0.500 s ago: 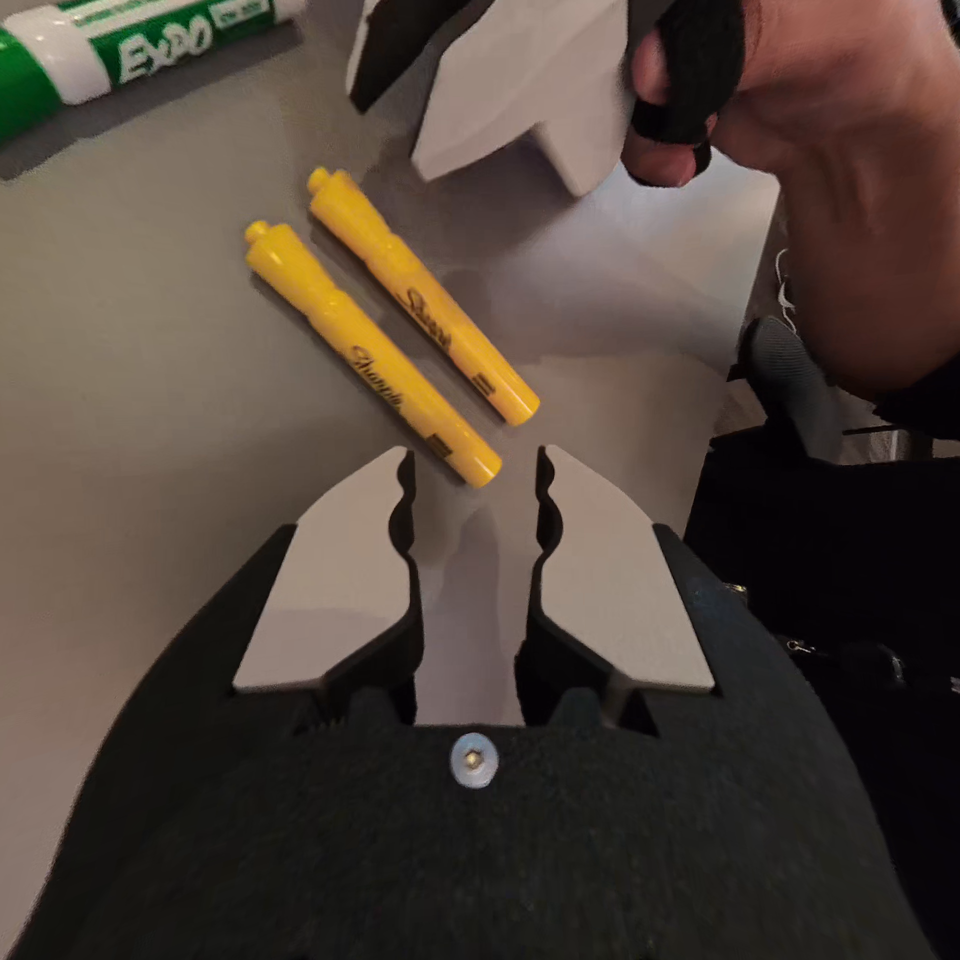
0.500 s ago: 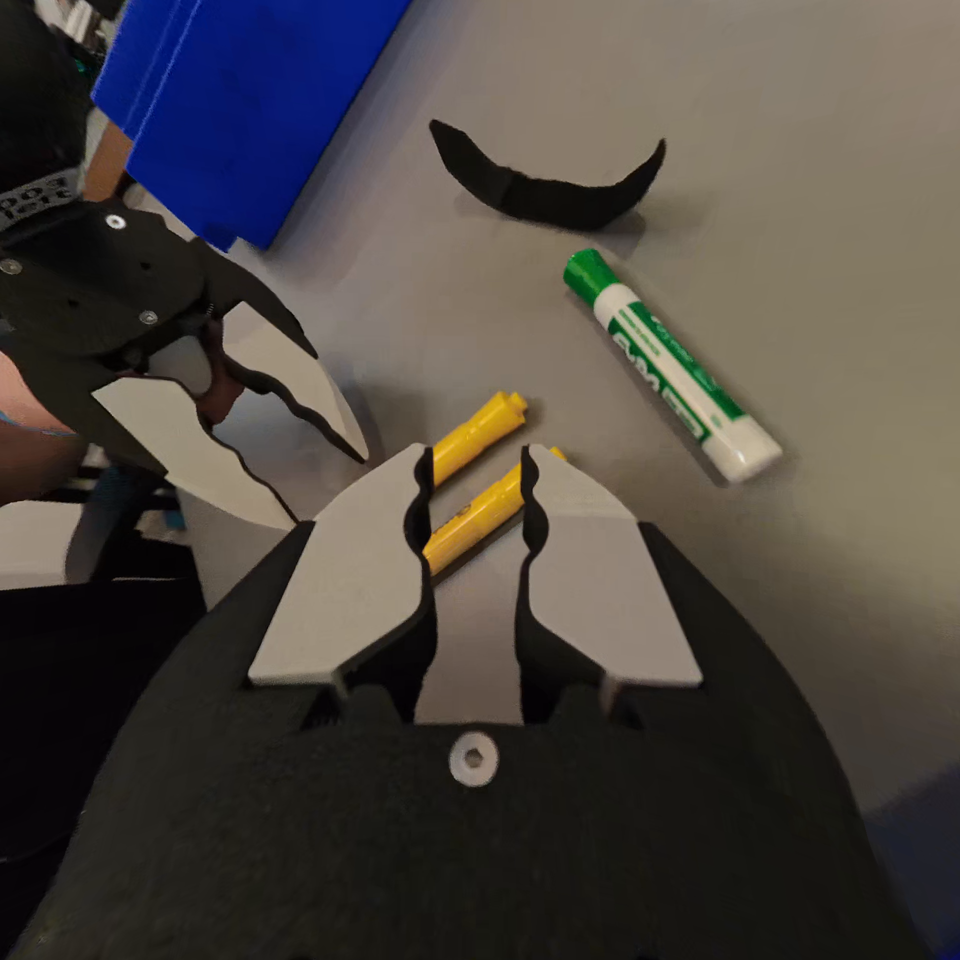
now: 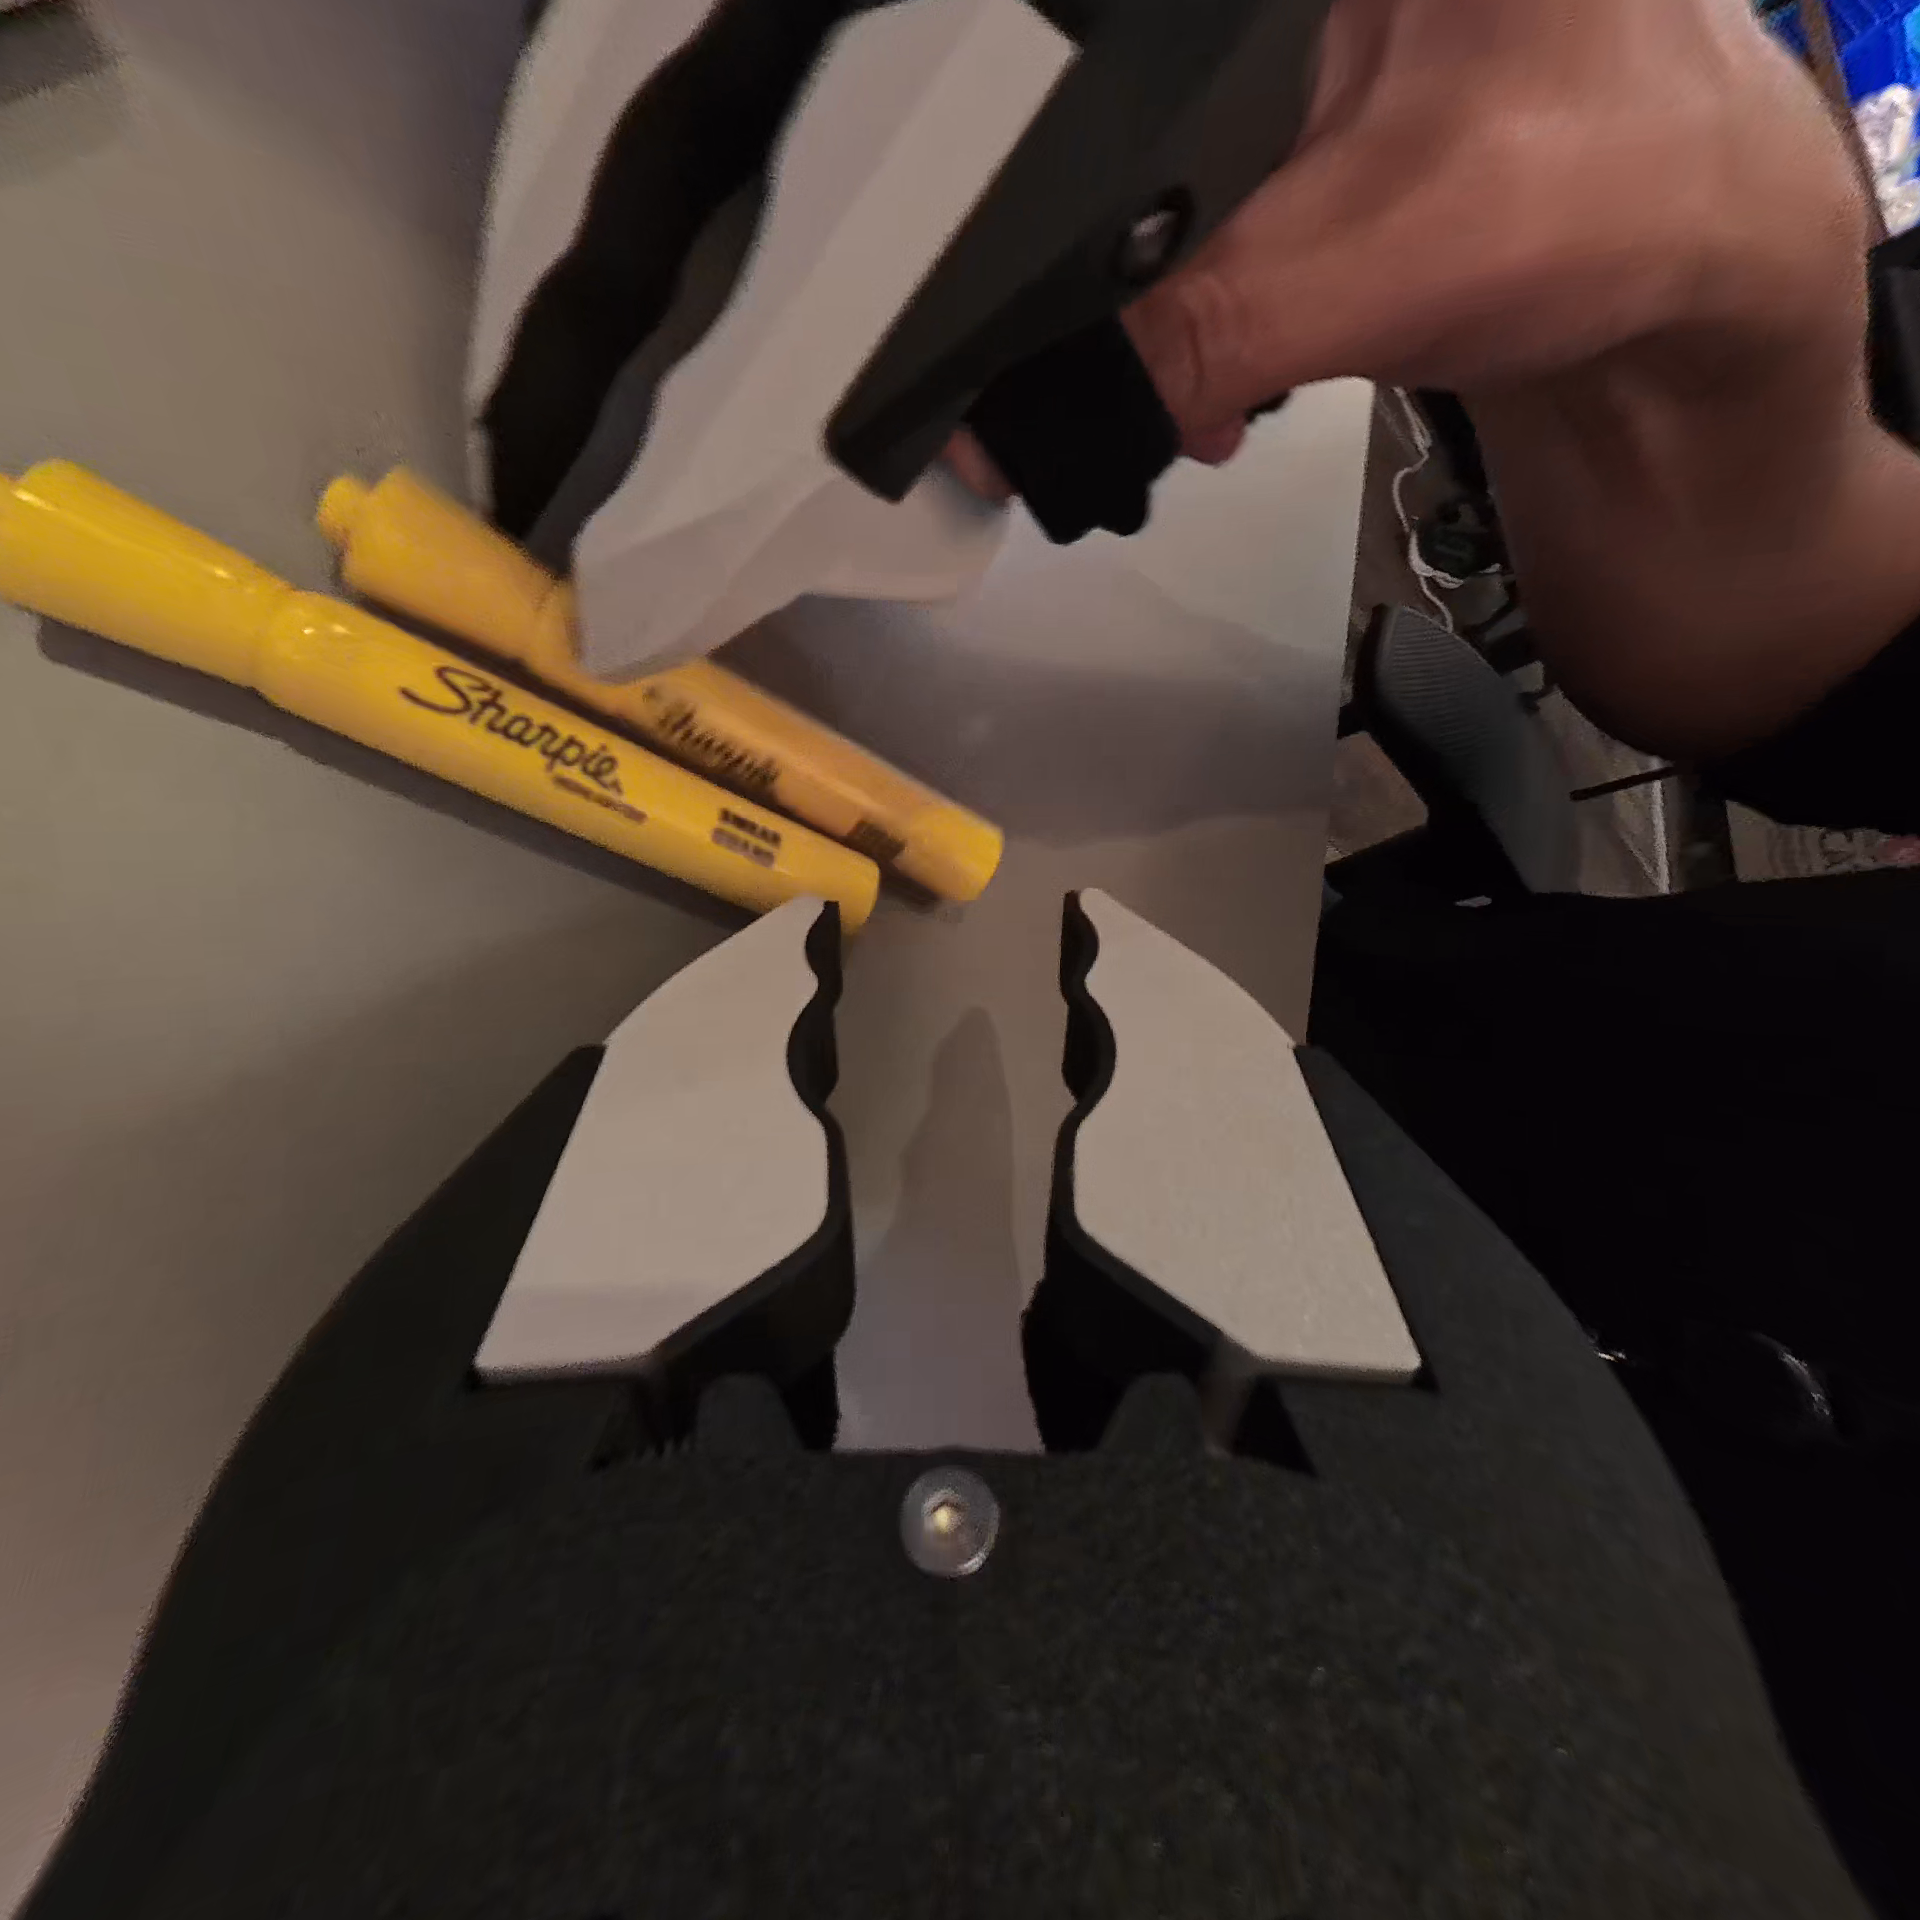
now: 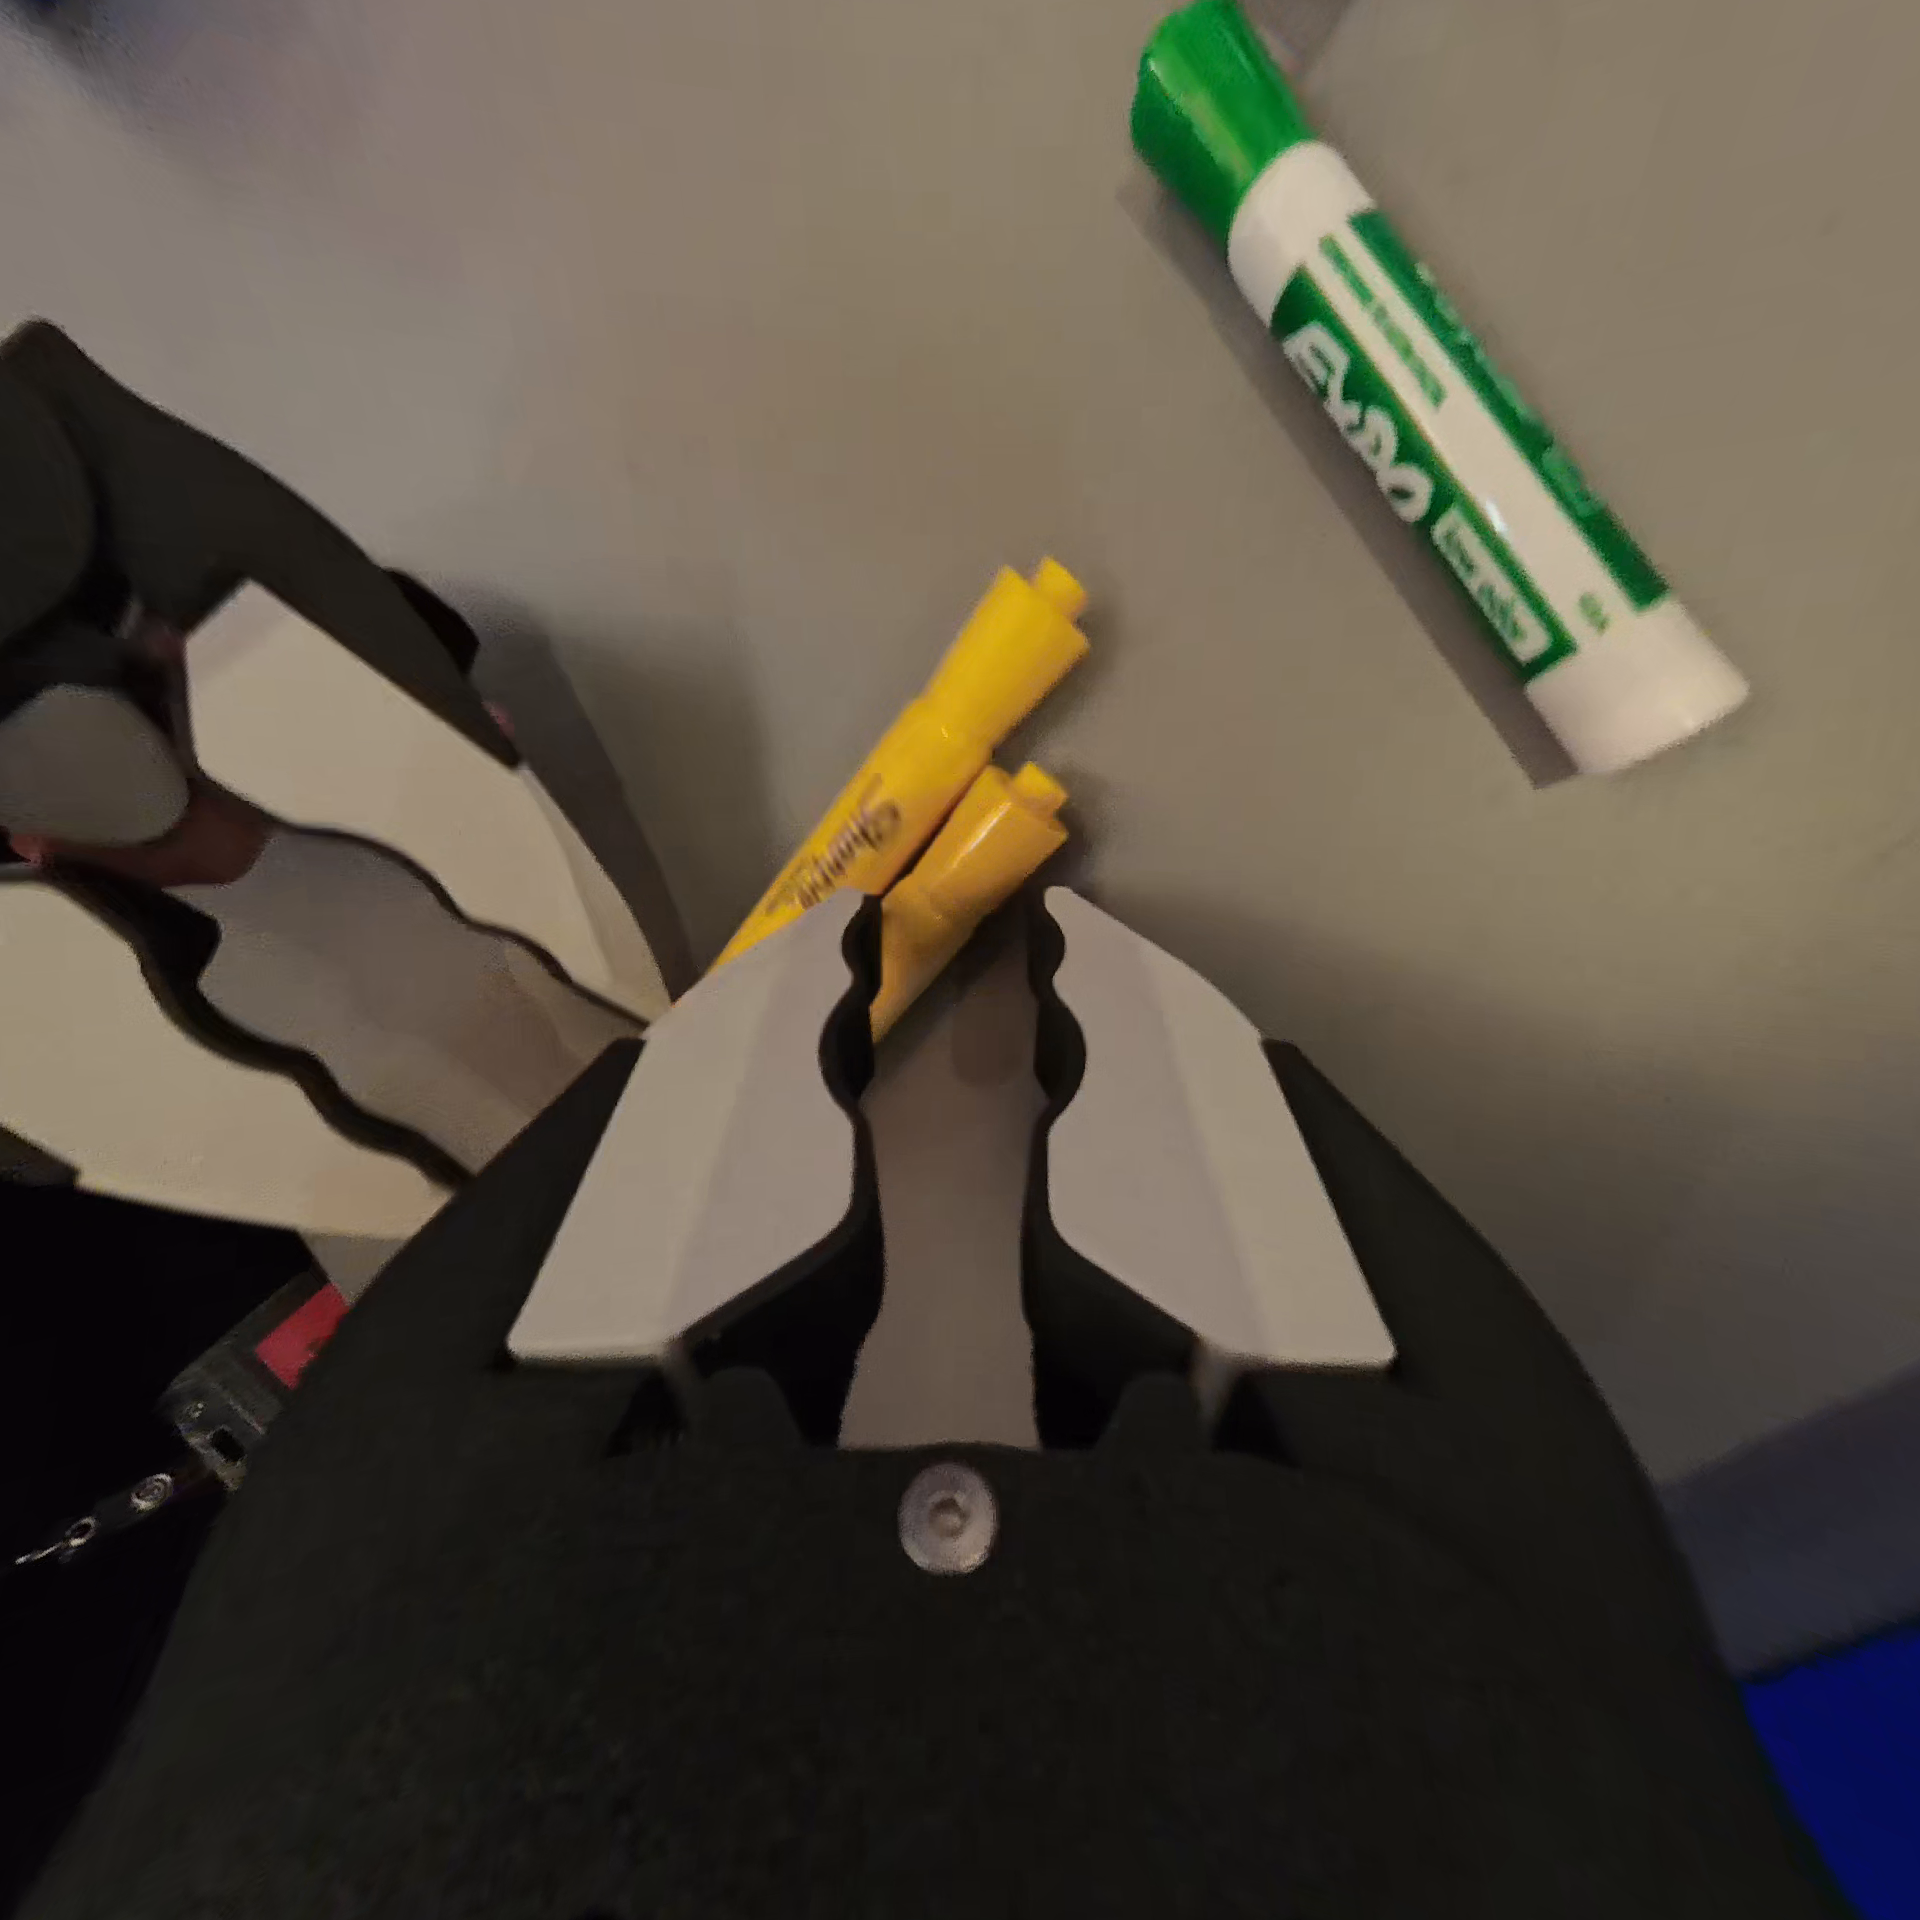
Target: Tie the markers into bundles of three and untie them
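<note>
The bench (image 3: 260, 1091) is grey and flat. In the left wrist view its edge runs down the right side of the frame, and past that edge it is dark. The left part of the bench in that view is bare, with open room. In the right wrist view a bench edge cuts across the lower right corner, with blue below it.

There are two yellow markers and one green marker, so three in all. The two yellow markers (image 3: 582, 748) lie side by side, touching, in the middle left of the left wrist view. The green marker (image 4: 1444, 416) lies alone in the upper right of the right wrist view, well apart from the yellow ones, with bare bench between them.

There are two tongs. The left tongs (image 3: 951, 914) sit low in the middle of their frame, with a narrow gap and nothing in it. Their left tip is just beside the near end of one yellow marker.

The right tongs (image 4: 951, 904) also have a narrow gap. One yellow marker (image 4: 966, 883) pokes into that gap, beside the left finger. I cannot tell if it is pinched. A hand (image 3: 1558, 343) holds these tongs in the upper right of the left wrist view.
</note>
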Motion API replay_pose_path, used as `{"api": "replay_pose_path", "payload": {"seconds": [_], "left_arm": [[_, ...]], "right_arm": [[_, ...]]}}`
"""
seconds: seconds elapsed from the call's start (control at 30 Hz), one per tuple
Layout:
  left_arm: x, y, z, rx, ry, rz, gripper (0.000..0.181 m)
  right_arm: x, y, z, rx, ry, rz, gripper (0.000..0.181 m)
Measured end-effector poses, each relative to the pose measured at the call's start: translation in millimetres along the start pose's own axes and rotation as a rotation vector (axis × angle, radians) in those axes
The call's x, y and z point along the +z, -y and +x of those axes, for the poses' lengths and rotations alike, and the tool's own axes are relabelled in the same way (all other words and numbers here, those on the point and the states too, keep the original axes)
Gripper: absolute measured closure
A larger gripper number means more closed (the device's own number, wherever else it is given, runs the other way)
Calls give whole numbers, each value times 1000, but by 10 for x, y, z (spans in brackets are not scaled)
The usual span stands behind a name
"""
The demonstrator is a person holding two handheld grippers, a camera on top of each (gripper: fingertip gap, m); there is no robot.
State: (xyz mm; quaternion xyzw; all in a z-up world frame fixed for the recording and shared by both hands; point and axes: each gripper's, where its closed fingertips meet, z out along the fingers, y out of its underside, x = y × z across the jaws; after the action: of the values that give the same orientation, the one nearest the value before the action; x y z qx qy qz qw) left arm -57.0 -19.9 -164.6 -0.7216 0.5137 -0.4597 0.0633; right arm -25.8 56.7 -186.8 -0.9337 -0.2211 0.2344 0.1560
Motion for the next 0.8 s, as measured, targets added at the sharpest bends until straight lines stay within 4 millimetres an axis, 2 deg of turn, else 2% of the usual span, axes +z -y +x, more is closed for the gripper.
{"api": "replay_pose_path", "payload": {"seconds": [0.07,0.17,0.23,0.3,0.33,0.37,0.4,0.43,0.5,0.57,0.63,0.7,0.8], "left_arm": [[7,4,49,15,-8,-1,141],[-103,-98,46,43,33,3,140],[-220,-186,30,47,59,33,140],[-338,-282,5,42,80,64,140],[-395,-332,-20,40,95,72,140],[-447,-376,-47,39,112,72,140],[-497,-401,-74,41,132,75,140],[-540,-410,-98,45,150,82,140],[-596,-406,-129,53,179,89,140],[-621,-389,-153,65,211,92,141],[-621,-404,-188,83,253,77,141],[-598,-448,-232,102,293,47,141],[-525,-493,-219,103,281,22,141]], "right_arm": [[5,49,19,-20,-4,-33,159],[-121,33,54,-24,-79,-65,159],[-185,-98,-61,2,-75,-91,147],[-146,-273,-148,64,-88,-104,144],[-94,-370,-163,89,-107,-117,142],[-67,-439,-140,100,-149,-128,148],[-80,-443,-96,95,-204,-111,142],[-81,-455,-87,95,-224,-116,144],[-83,-449,-33,81,-261,-134,158],[-126,-396,122,18,-349,-176,159],[-145,-291,275,-137,-425,-245,159],[-121,-195,311,-221,-426,-301,160],[-75,-95,314,-219,-409,-330,160]]}}
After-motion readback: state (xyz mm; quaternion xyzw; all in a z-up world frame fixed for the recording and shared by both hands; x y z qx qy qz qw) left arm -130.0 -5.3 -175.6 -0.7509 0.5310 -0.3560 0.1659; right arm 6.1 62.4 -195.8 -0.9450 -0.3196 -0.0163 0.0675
